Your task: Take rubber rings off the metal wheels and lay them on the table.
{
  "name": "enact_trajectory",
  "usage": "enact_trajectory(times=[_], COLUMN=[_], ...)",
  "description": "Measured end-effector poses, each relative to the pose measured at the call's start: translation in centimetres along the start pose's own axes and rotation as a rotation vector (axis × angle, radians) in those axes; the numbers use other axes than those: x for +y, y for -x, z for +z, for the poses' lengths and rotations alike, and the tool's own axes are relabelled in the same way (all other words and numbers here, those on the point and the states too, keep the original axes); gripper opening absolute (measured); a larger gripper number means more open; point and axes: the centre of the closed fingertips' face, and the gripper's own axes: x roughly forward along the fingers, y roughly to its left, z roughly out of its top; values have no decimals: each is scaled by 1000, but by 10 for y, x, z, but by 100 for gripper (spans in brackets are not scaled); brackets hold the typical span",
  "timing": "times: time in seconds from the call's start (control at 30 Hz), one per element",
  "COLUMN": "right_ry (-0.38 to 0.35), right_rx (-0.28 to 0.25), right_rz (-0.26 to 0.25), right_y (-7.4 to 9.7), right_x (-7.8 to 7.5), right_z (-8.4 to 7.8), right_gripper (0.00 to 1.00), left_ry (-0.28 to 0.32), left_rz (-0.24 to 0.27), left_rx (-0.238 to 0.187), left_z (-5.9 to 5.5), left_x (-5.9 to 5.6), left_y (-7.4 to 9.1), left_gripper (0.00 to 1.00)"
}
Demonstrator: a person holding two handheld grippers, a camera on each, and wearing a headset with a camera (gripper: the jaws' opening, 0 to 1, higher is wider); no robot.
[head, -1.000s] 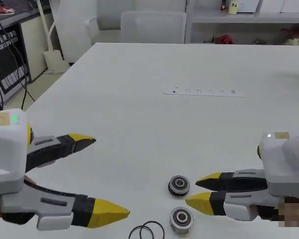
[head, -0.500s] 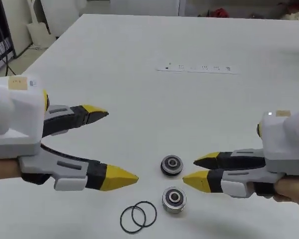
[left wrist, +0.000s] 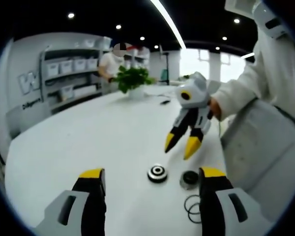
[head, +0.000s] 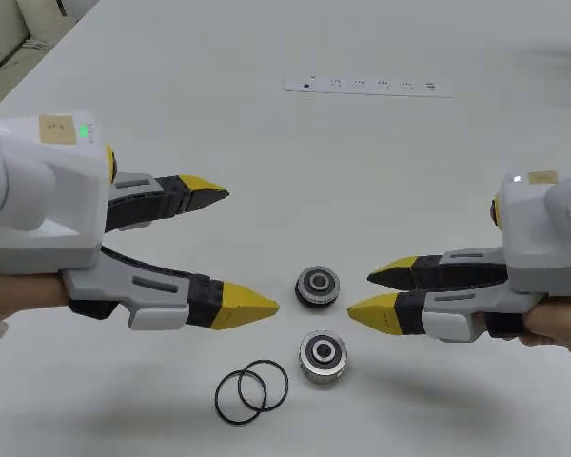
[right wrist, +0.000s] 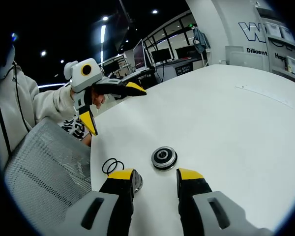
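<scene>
White desk (head: 381, 171): bare, open surface from the flat white strip (head: 367, 86) at the far side down to the grippers. The gap between left gripper (head: 251, 249) and right gripper (head: 360, 292) is blocked by the far round metal wheel (head: 317, 286). The near round metal wheel (head: 323, 353) lies apart from it. Overlapping black rubber rings (head: 252, 390) lie just beside the near one.

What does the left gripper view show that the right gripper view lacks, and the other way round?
Left gripper view: a green plant and shelves with bins behind it.
Right gripper view: a mesh chair and monitors on far desks.
Shared: the two wheels, the two loose rings and the white table.
</scene>
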Motion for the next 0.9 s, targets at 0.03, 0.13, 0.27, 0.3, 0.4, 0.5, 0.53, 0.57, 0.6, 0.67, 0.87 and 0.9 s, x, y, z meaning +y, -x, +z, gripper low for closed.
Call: enact_trajectory(times=[0.03, 0.13, 0.27, 0.3, 0.4, 0.5, 0.53, 0.57, 0.6, 0.67, 0.87, 0.9], right_ry=[2, 3, 12, 25, 45, 64, 69, 77, 83, 98, 133, 137], right_rx=[1, 1, 0, 0, 7, 4, 4, 4, 7, 12, 0, 3], right_rz=[0, 2, 4, 5, 11, 17, 21, 24, 27, 28, 25, 26], right_y=[-1, -2, -6, -8, -12, -15, -17, -18, -19, -21, -30, -31], right_x=[-1, -4, -7, -8, -9, -10, -9, -9, -9, -10, -12, -12], right_z=[0, -1, -1, -1, -3, -2, -3, -3, -4, -5, -3, -4], right_gripper=[32, 31, 31, 30, 28, 28, 28, 28, 28, 28, 28, 28], left_ry=[-3, -15, -31, -30, -24, -31, -36, -39, -41, -50, -56, -53], left_rz=[-7, -17, -33, -35, -46, -53, -53, -55, -57, -61, -71, -71], left_rx=[0, 4, -3, -5, -12, -18, -21, -23, -24, -27, -20, -19], left_z=[0, -2, -5, -5, -7, -7, -7, -7, -7, -8, -14, -16], left_x=[1, 1, 1, 1, 1, 0, 0, -1, -1, -2, -5, -5], left_y=[-4, -10, -22, -24, -32, -38, -39, -41, -42, -46, -57, -60], left_gripper=[77, 74, 68, 67, 62, 59, 57, 55, 53, 48, 39, 37])
